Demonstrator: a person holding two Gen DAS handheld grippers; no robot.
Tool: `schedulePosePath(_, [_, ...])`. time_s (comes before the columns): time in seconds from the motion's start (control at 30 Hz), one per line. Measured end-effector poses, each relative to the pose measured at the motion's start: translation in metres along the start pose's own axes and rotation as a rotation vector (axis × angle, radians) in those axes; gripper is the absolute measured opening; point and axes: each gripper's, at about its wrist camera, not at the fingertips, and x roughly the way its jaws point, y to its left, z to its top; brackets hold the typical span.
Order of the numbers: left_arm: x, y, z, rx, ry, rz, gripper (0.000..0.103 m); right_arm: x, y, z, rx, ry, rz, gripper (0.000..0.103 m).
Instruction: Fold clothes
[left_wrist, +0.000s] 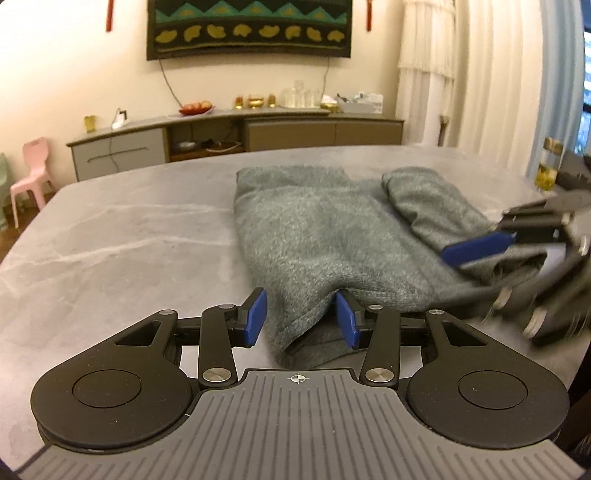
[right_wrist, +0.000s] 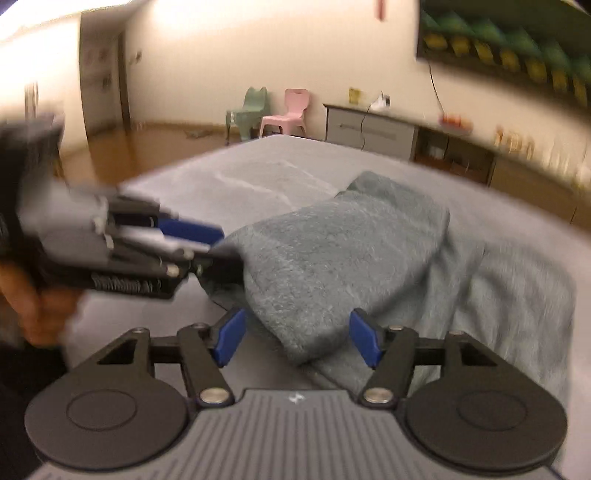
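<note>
A grey-green fleece garment (left_wrist: 314, 229) lies partly folded on the grey marble table (left_wrist: 110, 240). My left gripper (left_wrist: 301, 319) is open, and the garment's near corner sits between its blue pads (left_wrist: 255, 317). The right gripper (left_wrist: 476, 254) reaches in from the right, blurred, one blue finger lying over a raised fold. In the right wrist view the garment (right_wrist: 332, 251) is a thick folded layer whose near edge sits between the wide-apart fingers of my right gripper (right_wrist: 298, 339), which is open. The left gripper (right_wrist: 207, 243) shows at the left, at the cloth's edge, with a hand (right_wrist: 29, 306) holding it.
A long sideboard (left_wrist: 236, 136) with bowls and glassware stands by the far wall. A pink chair (left_wrist: 31, 170) and a green chair (right_wrist: 245, 109) stand on the floor to the left. Small bottles (left_wrist: 548, 162) stand at the table's right edge by the curtains (left_wrist: 461, 74).
</note>
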Motion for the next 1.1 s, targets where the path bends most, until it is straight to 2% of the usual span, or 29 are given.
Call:
schedulePosePath(0.03, [0.000,-0.001,-0.001,0.011,0.001,-0.002,0.034,0.007,0.003,0.001,-0.026,0.006,-0.038,0.044])
schedulePosePath(0.07, [0.001,-0.003,-0.003,0.025,0.003,-0.004,0.034,0.008,0.002,0.001,-0.034,0.001,-0.071,0.030])
schedulePosePath(0.1, [0.001,-0.005,-0.004,0.040,0.004,-0.007,0.035,0.008,0.001,0.000,-0.040,-0.005,-0.104,0.028])
schedulePosePath(0.17, [0.002,-0.009,-0.007,0.069,0.008,-0.011,0.034,0.007,0.001,-0.001,-0.058,-0.018,-0.155,0.027])
schedulePosePath(0.3, [0.007,-0.018,-0.010,0.122,0.011,-0.012,0.032,0.018,0.018,-0.011,-0.173,0.006,-0.170,0.028])
schedulePosePath(0.33, [0.009,-0.020,-0.009,0.128,0.010,-0.003,0.027,0.016,0.019,-0.013,-0.205,0.006,-0.189,0.025])
schedulePosePath(0.37, [0.013,-0.020,-0.008,0.127,0.019,0.020,0.014,0.013,0.020,-0.015,-0.237,0.007,-0.209,0.014])
schedulePosePath(0.4, [0.017,-0.019,-0.008,0.137,0.040,0.055,0.007,0.010,0.021,-0.016,-0.269,0.008,-0.229,0.013])
schedulePosePath(0.47, [0.023,-0.017,-0.009,0.170,0.082,0.108,0.000,0.004,0.023,-0.019,-0.334,0.009,-0.268,0.011])
schedulePosePath(0.63, [0.028,-0.019,-0.015,0.202,0.112,0.105,0.000,0.020,0.035,-0.030,-0.459,0.107,-0.252,0.011])
schedulePosePath(0.67, [0.027,-0.020,-0.015,0.209,0.117,0.108,0.000,0.019,0.038,-0.032,-0.491,0.098,-0.248,0.013])
schedulePosePath(0.7, [0.025,-0.020,-0.014,0.210,0.123,0.104,0.000,0.013,0.036,-0.029,-0.487,0.106,-0.219,0.015])
schedulePosePath(0.73, [0.020,-0.019,-0.014,0.208,0.132,0.085,0.005,0.008,0.033,-0.025,-0.479,0.117,-0.188,0.016])
schedulePosePath(0.77, [0.011,-0.017,-0.013,0.206,0.134,0.059,0.010,-0.004,0.023,-0.016,-0.416,0.115,-0.129,0.023])
schedulePosePath(0.8, [0.002,-0.015,-0.011,0.197,0.121,0.034,0.011,-0.017,0.012,-0.006,-0.345,0.110,-0.066,0.034])
schedulePosePath(0.93, [-0.032,0.003,0.005,0.101,0.027,-0.036,0.013,-0.055,-0.041,0.038,-0.102,0.025,0.093,0.039])
schedulePosePath(1.0, [-0.038,0.011,0.018,0.050,-0.019,-0.056,0.013,-0.050,-0.059,0.059,-0.047,-0.030,0.077,0.040])
schedulePosePath(1.1, [-0.019,0.013,0.040,0.008,-0.055,-0.065,0.012,-0.003,-0.079,0.094,0.013,-0.070,0.028,0.040])
